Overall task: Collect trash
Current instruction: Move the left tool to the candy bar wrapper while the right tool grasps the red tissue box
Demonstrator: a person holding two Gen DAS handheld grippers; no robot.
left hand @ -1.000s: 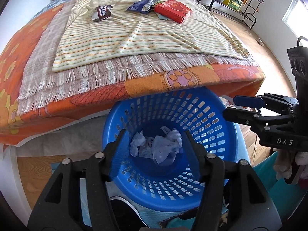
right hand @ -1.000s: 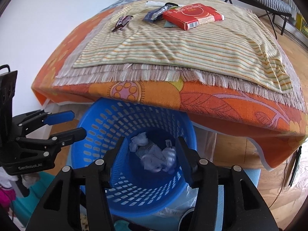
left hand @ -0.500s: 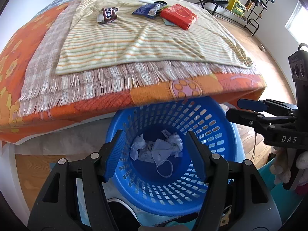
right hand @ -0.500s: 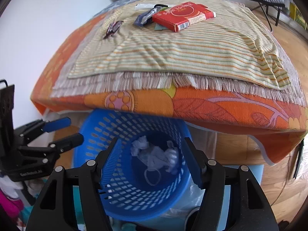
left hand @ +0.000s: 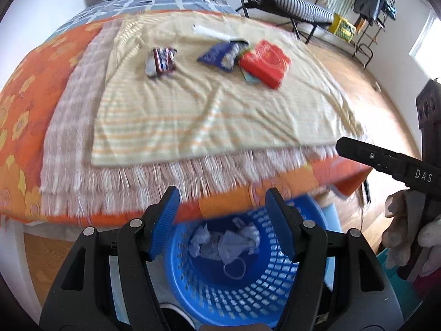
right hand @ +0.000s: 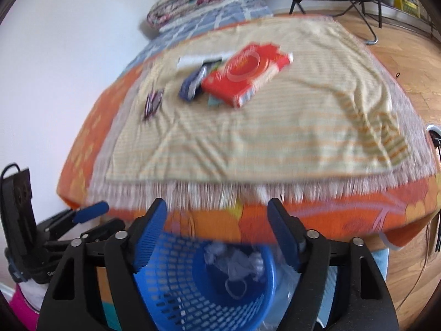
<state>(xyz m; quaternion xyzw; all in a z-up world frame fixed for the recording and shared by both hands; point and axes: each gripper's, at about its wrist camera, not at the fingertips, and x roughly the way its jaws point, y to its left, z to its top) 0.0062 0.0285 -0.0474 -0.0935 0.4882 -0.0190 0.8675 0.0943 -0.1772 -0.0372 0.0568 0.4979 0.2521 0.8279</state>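
Both grippers hang over the blue perforated basket (left hand: 248, 284) on the floor at the bed's near edge. Left gripper (left hand: 223, 222): jaws wide apart, nothing between them; through the gap, the basket bottom and crumpled white paper trash (left hand: 226, 244) with a thin loop beside it. The paper lies well below the blue fingertips (left hand: 165, 220), not touching. Right gripper (right hand: 216, 230): jaws opening, empty too, same crumpled trash visible in the basket below and between the fingers, blurred. In the left wrist view the right gripper comes in from the right edge, held by a hand in a pale glove (left hand: 402, 226).

More trash sits on the bed, far beyond both tools, on a striped yellow fringed blanket (left hand: 209, 115) over an orange flowered bedspread (left hand: 19, 104). Red flat box (left hand: 266, 63) towards the right, lying on a teal scrap. Dark blue wrapper (left hand: 220, 55) just left of the box, touching or nearly so, can't tell. Small brown-and-white candy wrapper (left hand: 162, 62) farther left, apart from the others. White flat strip (left hand: 212, 31) behind the blue wrapper. All are up on the mattress top, well apart from both grippers and higher than the basket rim.

Background: folded quilt (right hand: 190, 0) at the bed's head, striped folding chair (left hand: 292, 2), wooden floor (left hand: 386, 104). Heavy motion blur in the right wrist view.
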